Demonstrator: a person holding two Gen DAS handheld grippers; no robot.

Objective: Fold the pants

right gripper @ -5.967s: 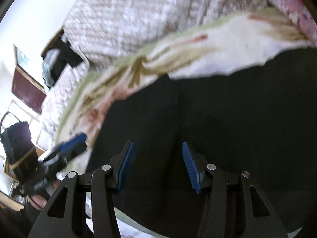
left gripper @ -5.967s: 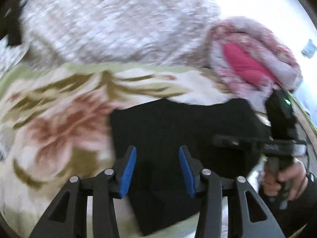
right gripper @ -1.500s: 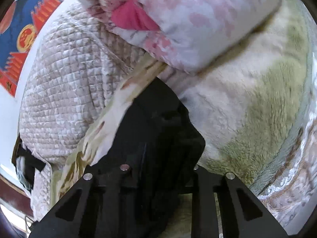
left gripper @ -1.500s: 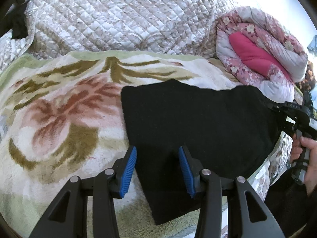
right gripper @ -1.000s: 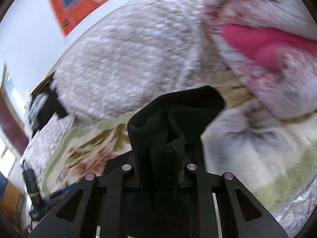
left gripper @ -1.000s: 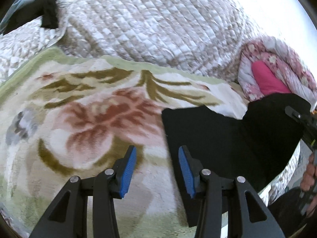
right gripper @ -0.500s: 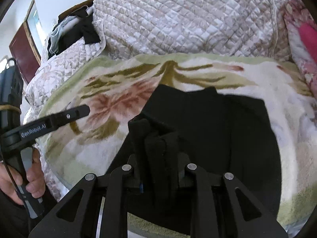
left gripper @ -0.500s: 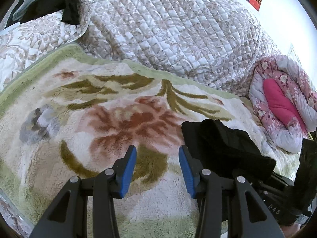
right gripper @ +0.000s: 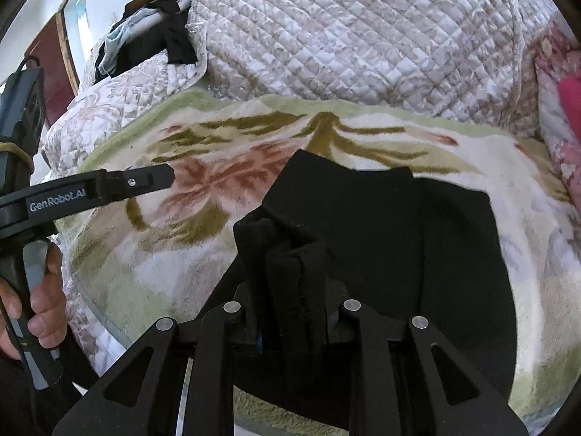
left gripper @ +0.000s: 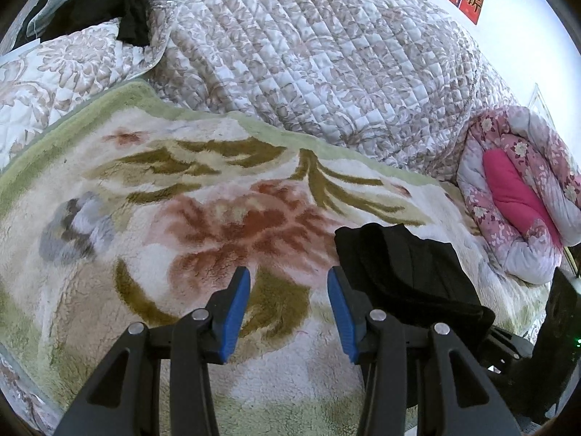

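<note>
The black pants (right gripper: 417, 239) lie folded on the flowered fleece blanket (right gripper: 174, 254). My right gripper (right gripper: 290, 327) is shut on a bunched edge of the pants and holds it over the lower layer. In the left wrist view the pants (left gripper: 399, 269) are a black heap at the right. My left gripper (left gripper: 288, 307) is open and empty over bare blanket (left gripper: 181, 218), just left of the pants. The left gripper also shows in the right wrist view (right gripper: 145, 181), held by a hand.
A quilted beige bedspread (left gripper: 308, 54) rises behind the blanket. A rolled pink flowered quilt (left gripper: 515, 189) lies at the right. Dark clothes (left gripper: 120, 11) lie at the far left. The bed's edge runs along the near side.
My right gripper has carried the pants' right end over to the left, doubling the pants. My left gripper has drifted left, off the pants. In the last half second little has moved.
</note>
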